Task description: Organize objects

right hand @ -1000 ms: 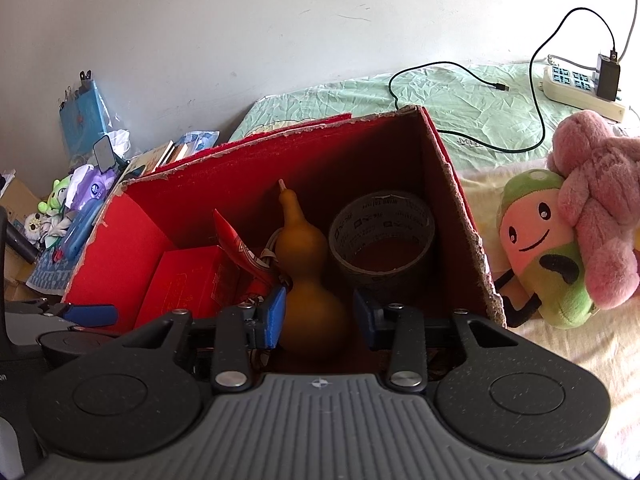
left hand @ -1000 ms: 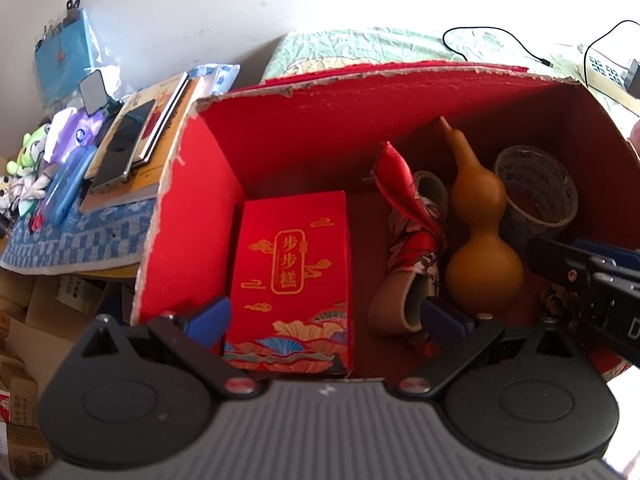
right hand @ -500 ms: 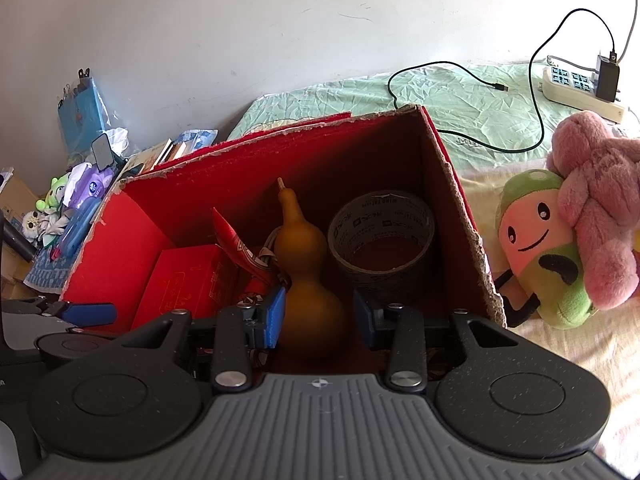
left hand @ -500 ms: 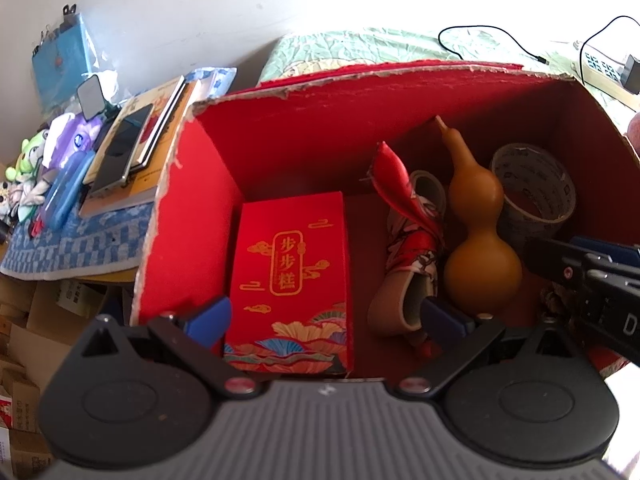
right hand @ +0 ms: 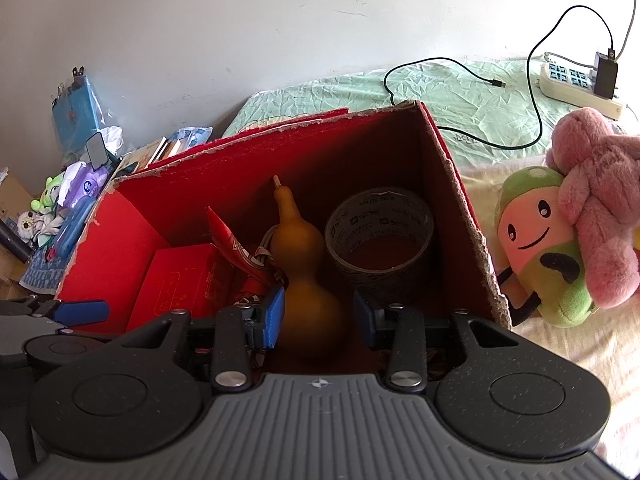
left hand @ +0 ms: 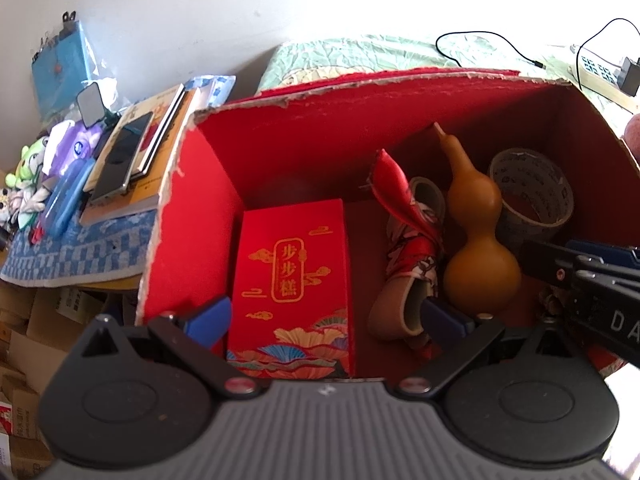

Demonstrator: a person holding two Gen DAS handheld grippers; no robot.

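Observation:
A red cardboard box (left hand: 280,148) (right hand: 452,184) stands open on the bed. Inside lie a red gift carton (left hand: 292,276) (right hand: 180,284), a folded red patterned umbrella (left hand: 408,224) (right hand: 236,252), a brown gourd (left hand: 476,240) (right hand: 304,264) and a tape roll (left hand: 532,196) (right hand: 380,236). My left gripper (left hand: 326,318) is open over the box's near edge, above the carton. My right gripper (right hand: 318,316) is open, its fingers either side of the gourd's lower bulb; it shows in the left wrist view (left hand: 580,264).
A side table (left hand: 76,248) at the left holds books, a phone and small toys. Plush toys (right hand: 560,224) lie right of the box. A power strip (right hand: 576,88) and a black cable (right hand: 460,76) lie on the green sheet behind.
Both grippers have barely moved. The left wrist view has shifted very slightly. Nothing was gripped or released.

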